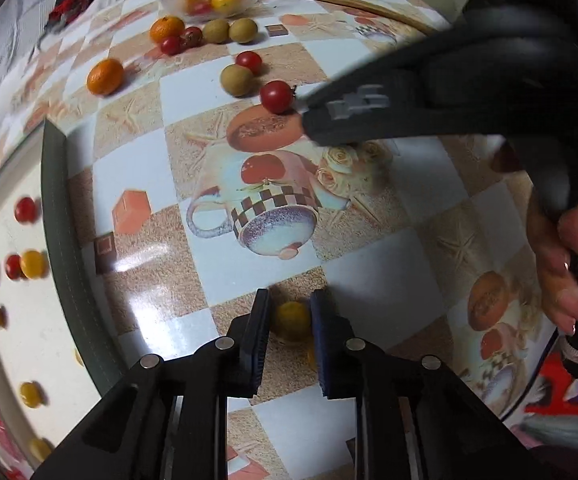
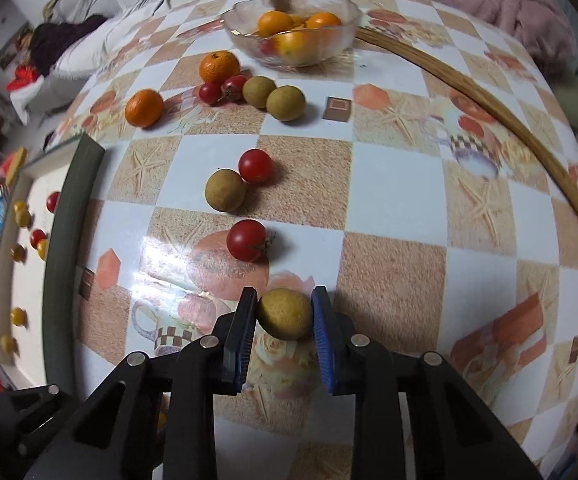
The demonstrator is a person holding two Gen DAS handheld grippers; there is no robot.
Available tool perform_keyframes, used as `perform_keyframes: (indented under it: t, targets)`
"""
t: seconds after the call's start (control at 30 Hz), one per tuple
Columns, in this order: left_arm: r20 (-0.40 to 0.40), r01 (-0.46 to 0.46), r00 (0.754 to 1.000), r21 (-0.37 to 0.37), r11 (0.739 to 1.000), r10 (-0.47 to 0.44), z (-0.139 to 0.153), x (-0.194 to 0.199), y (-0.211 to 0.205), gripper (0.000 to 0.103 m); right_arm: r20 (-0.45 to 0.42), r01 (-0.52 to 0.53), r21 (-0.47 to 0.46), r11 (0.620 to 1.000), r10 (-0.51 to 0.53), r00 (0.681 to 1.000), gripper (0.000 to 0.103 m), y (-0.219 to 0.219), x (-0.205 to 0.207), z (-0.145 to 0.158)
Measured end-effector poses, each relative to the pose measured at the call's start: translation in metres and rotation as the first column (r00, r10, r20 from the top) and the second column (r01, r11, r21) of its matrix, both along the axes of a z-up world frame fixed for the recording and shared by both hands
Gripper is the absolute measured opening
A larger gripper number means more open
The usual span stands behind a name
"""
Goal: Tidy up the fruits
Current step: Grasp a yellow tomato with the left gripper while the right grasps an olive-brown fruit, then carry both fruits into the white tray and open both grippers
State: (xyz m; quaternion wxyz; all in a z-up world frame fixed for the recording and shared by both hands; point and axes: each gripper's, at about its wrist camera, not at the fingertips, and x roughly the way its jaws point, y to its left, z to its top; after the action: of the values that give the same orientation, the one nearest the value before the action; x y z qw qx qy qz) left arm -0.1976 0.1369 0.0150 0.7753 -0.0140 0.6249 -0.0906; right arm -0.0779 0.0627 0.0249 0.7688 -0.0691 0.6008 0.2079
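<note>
My left gripper (image 1: 290,312) is shut on a small yellow tomato (image 1: 292,319) just above the table. My right gripper (image 2: 285,310) is shut on a brown longan (image 2: 285,314); its body also shows in the left wrist view (image 1: 429,96). Loose on the patterned table lie red cherry tomatoes (image 2: 247,240) (image 2: 255,165), a longan (image 2: 225,191), two more longans (image 2: 285,103), two oranges (image 2: 143,107) (image 2: 219,65) and small red tomatoes (image 2: 225,89). A glass bowl (image 2: 341,36) at the back holds oranges and a tomato.
A white tray with a dark green rim (image 1: 55,216) at the table's left edge holds several small yellow and red tomatoes (image 1: 33,264). A long bamboo stick (image 2: 489,108) curves along the right back. Bedding and clutter lie beyond the table.
</note>
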Motion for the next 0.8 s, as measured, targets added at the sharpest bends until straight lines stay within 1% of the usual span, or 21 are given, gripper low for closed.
perform_keyframes:
  t: [0.07, 0.23, 0.43, 0.5, 0.63, 0.67, 0.8]
  targets:
    - [-0.031, -0.053, 0.998, -0.082, 0.995, 0.051, -0.001, 0.002, 0.014, 0.021, -0.006, 0.021, 0.014, 1.0, -0.021, 1.0, 0.03, -0.005, -0.002, 0.001]
    - [-0.062, -0.1, 0.994, -0.146, 0.984, 0.092, -0.004, 0.005, 0.04, 0.021, -0.043, 0.083, 0.049, 0.995, -0.08, 0.996, 0.03, -0.023, -0.007, 0.002]
    - [-0.047, -0.099, 0.995, -0.157, 0.983, 0.093, 0.005, 0.004, 0.054, 0.021, -0.055, 0.118, 0.069, 0.991, -0.115, 0.992, 0.03, -0.031, -0.011, 0.009]
    - [-0.033, -0.1, 0.995, -0.162, 0.982, 0.095, 0.017, 0.004, 0.056, 0.021, -0.056, 0.116, 0.072, 0.991, -0.112, 0.992, 0.03, -0.03, -0.012, 0.012]
    - [-0.011, -0.117, 0.993, -0.162, 0.98, 0.117, 0.028, 0.003, 0.067, 0.021, -0.058, 0.091, 0.078, 0.993, -0.086, 0.995, 0.03, -0.018, -0.016, 0.016]
    - [-0.006, -0.128, 0.992, -0.164, 0.978, 0.129, 0.034, -0.004, 0.077, 0.021, -0.058, 0.082, 0.08, 0.993, -0.077, 0.995, 0.03, -0.014, -0.016, 0.017]
    - [0.013, -0.172, 0.984, -0.155, 0.973, 0.176, 0.041, -0.005, 0.097, 0.022, -0.057, 0.038, 0.09, 0.995, -0.033, 0.998, 0.03, 0.009, -0.02, 0.021]
